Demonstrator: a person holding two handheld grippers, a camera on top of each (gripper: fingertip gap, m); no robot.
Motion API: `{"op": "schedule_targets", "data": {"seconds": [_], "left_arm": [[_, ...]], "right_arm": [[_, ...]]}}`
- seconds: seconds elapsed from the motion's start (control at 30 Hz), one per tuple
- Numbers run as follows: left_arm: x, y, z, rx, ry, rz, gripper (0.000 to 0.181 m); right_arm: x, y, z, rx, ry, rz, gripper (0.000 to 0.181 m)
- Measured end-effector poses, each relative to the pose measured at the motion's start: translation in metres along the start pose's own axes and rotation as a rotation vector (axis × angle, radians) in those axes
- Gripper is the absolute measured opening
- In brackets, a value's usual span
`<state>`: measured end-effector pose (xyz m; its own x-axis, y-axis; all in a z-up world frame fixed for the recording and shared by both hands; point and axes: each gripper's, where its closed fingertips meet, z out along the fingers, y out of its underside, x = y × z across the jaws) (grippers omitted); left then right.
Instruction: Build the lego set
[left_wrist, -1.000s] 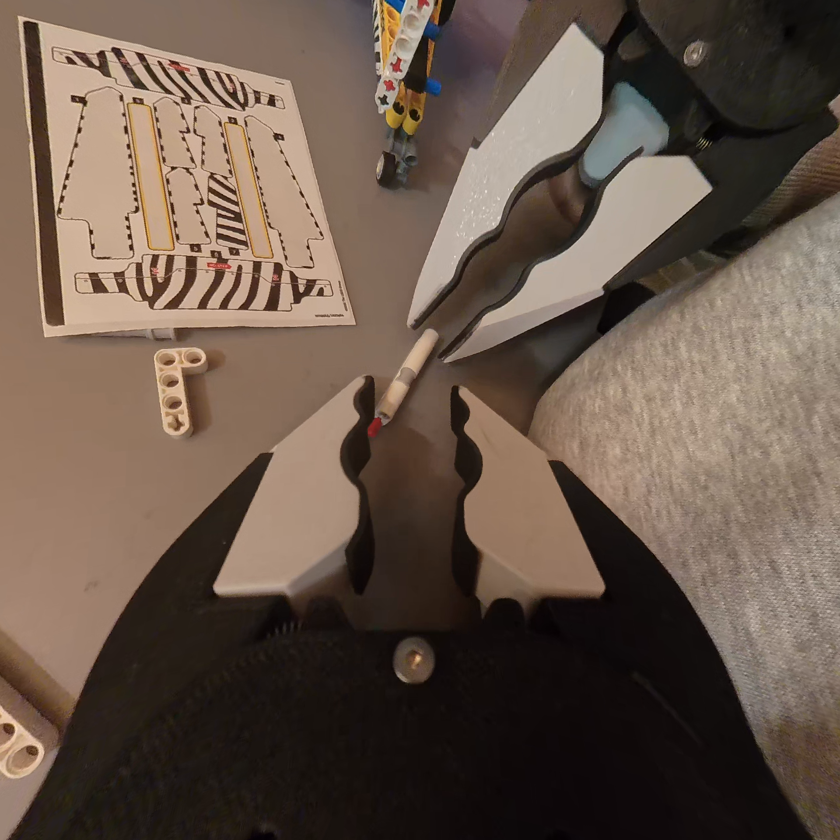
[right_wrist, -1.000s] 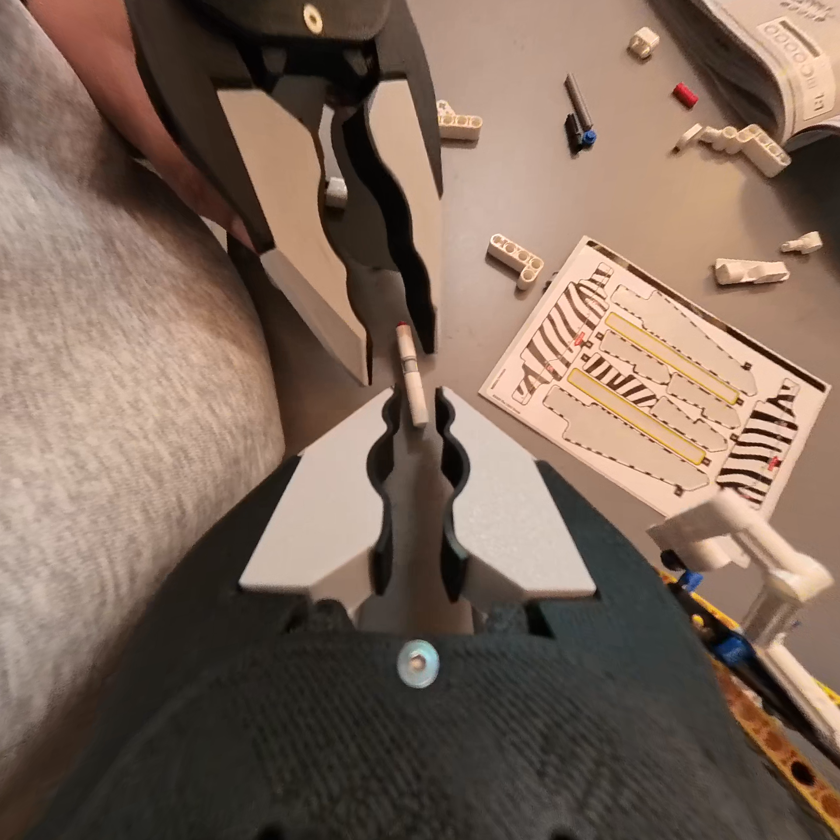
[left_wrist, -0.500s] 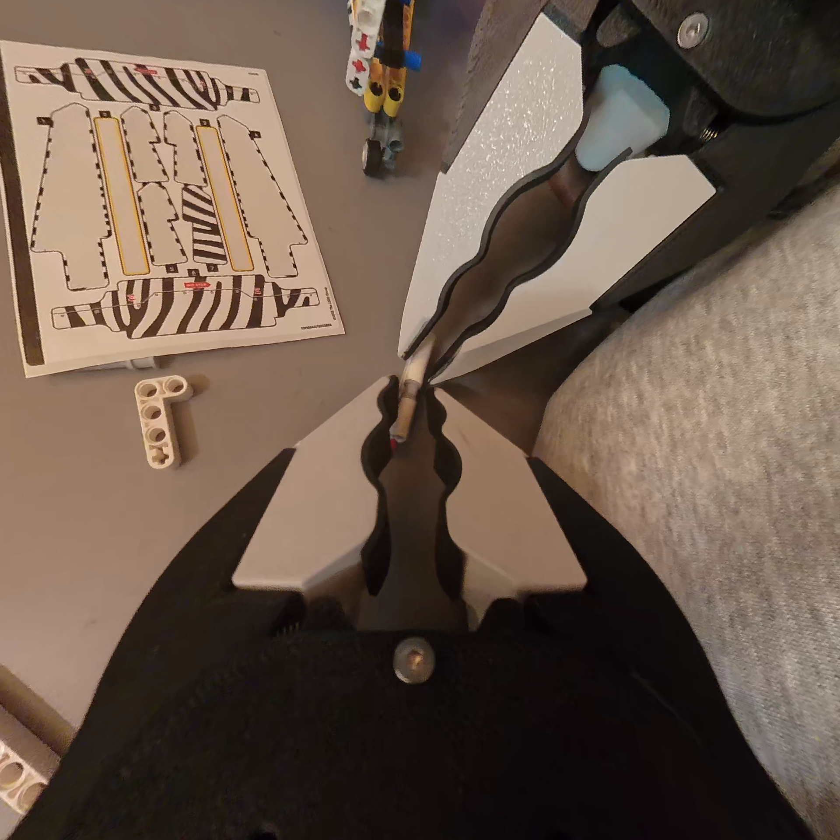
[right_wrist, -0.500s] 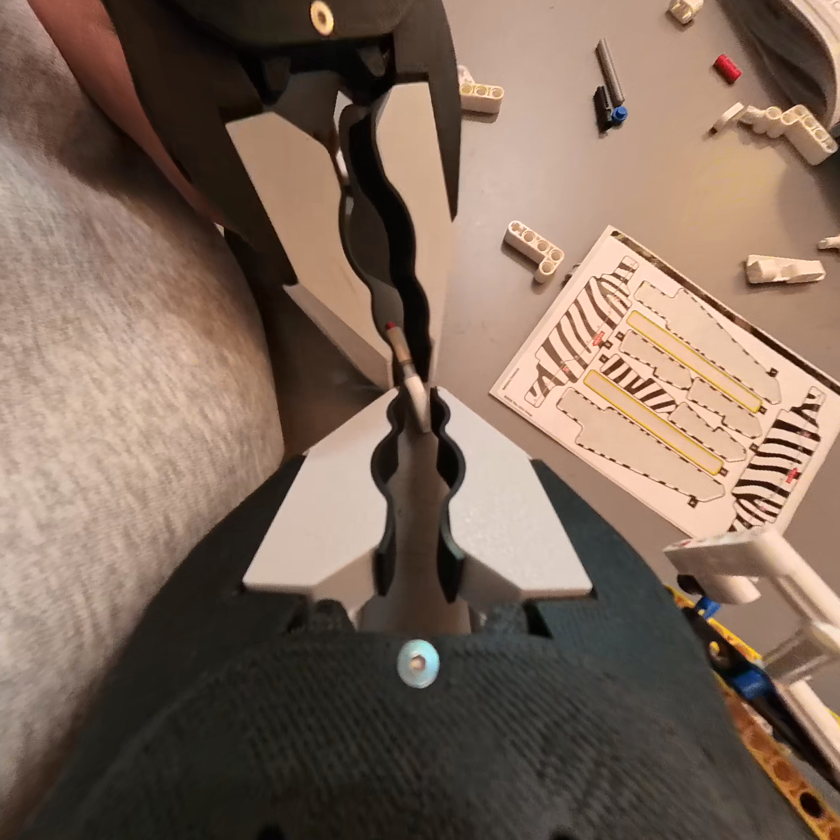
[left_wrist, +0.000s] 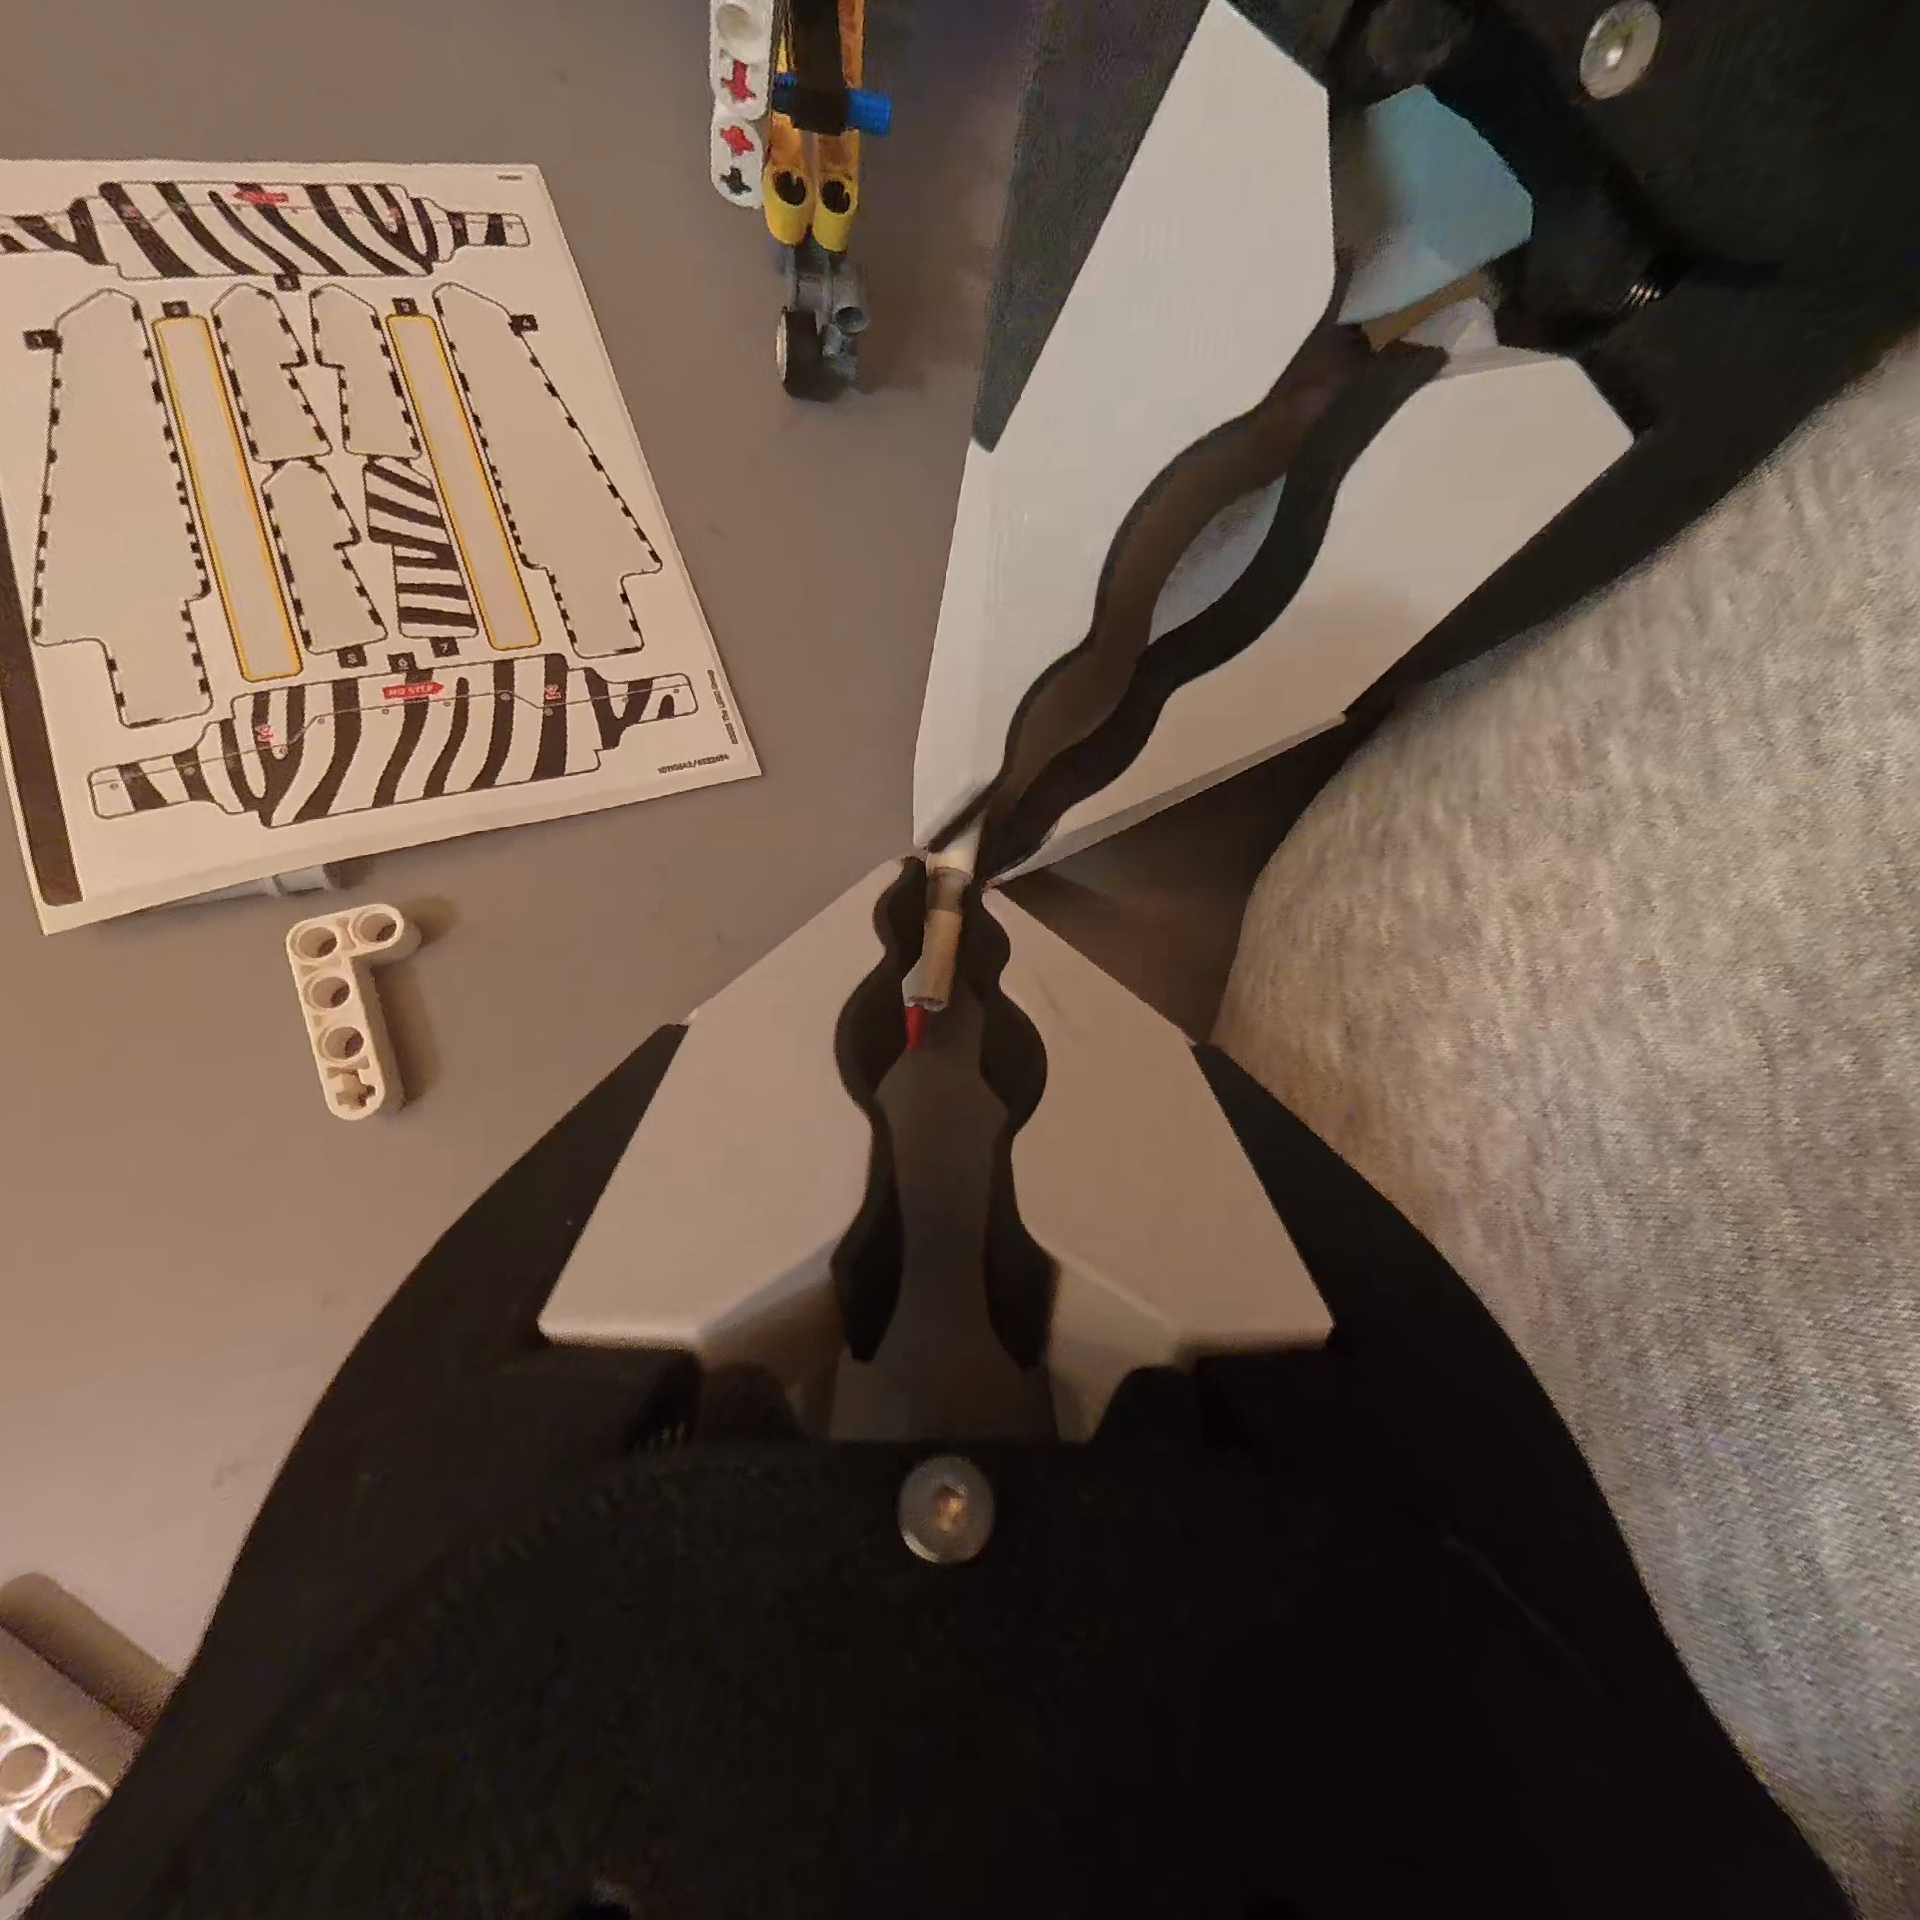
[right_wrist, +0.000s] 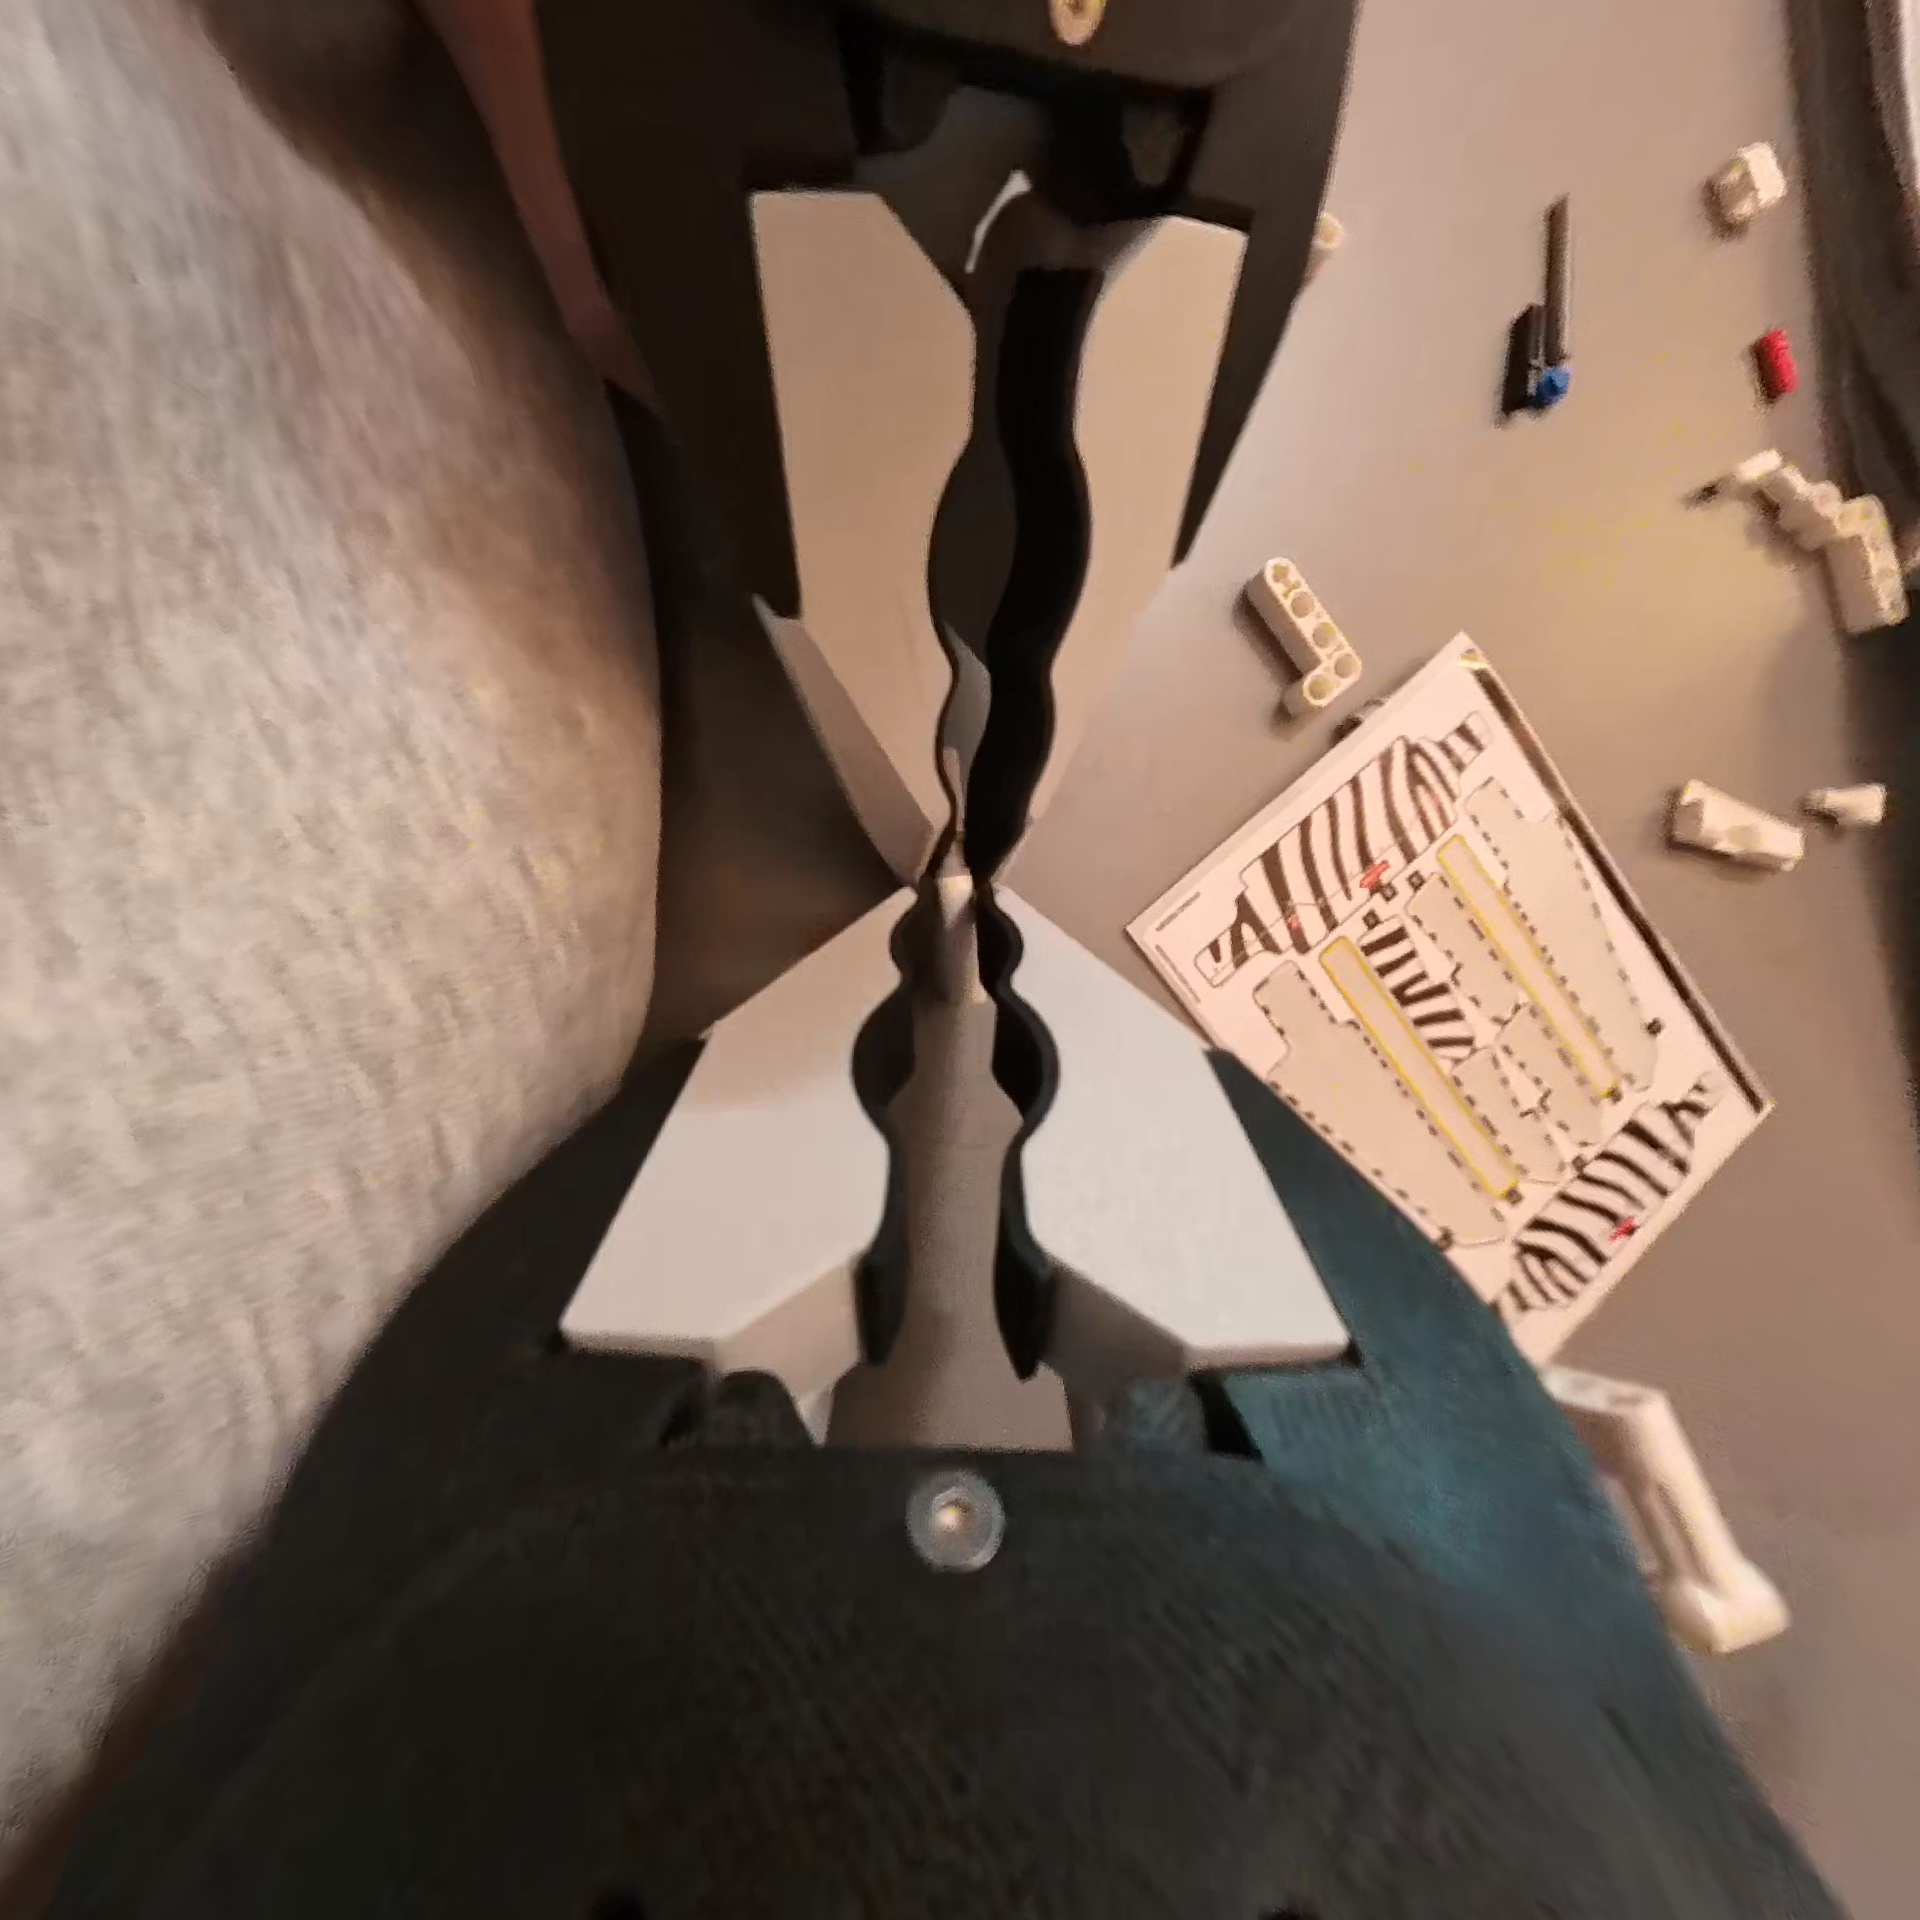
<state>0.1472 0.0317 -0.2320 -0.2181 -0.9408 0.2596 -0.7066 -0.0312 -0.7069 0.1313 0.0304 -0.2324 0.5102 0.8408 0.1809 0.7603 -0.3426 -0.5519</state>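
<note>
A thin rod piece (left_wrist: 940, 940), with a white end, a tan sleeve and a red tip, is held between both grippers, which meet tip to tip above the grey table. My left gripper (left_wrist: 943, 883) is shut on its tan sleeve, and the red tip points back between the fingers. My right gripper (right_wrist: 951, 899) is shut on the white end (right_wrist: 952, 896). In the left wrist view the right gripper (left_wrist: 971, 842) comes in from the upper right. In the right wrist view the left gripper (right_wrist: 954, 836) comes down from the top, and most of the rod is hidden.
A zebra-striped sticker sheet (left_wrist: 343, 520) (right_wrist: 1455, 1039) lies flat, with a white L-shaped beam (left_wrist: 348, 1013) (right_wrist: 1304, 644) beside it. A partly built yellow and black model (left_wrist: 816, 156) stands farther off. Loose small parts (right_wrist: 1839, 540) lie at the far right. Grey fabric (left_wrist: 1610, 1039) borders the table.
My left gripper has closed from open onto the rod that the right gripper holds. The two grippers have come together until their tips meet, with the rod deeper between the left fingers.
</note>
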Motion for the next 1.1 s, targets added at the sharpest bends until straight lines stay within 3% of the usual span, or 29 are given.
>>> {"op": "schedule_targets", "data": {"seconds": [0.27,0.9,0.93,1.0,1.1], "left_arm": [[-0.001,0.0,0.0,-0.001,0.015,-0.025,0.006],[0.003,0.002,0.002,-0.051,0.002,-0.037,0.008],[0.002,0.003,0.002,-0.055,0.002,-0.041,0.008],[0.002,0.002,0.002,-0.06,0.007,-0.045,0.008],[0.002,0.002,0.002,-0.059,0.009,-0.029,0.008]], "right_arm": [[0.0,0.0,0.0,-0.097,-0.071,-0.054,0.006],[0.0,-0.001,-0.007,0.044,-0.1,0.087,0.004],[0.0,-0.006,-0.011,0.087,-0.106,0.09,0.0],[0.006,-0.053,-0.044,0.363,-0.185,0.219,0.0],[0.035,-0.02,-0.044,0.114,0.03,0.087,0.0]]}}
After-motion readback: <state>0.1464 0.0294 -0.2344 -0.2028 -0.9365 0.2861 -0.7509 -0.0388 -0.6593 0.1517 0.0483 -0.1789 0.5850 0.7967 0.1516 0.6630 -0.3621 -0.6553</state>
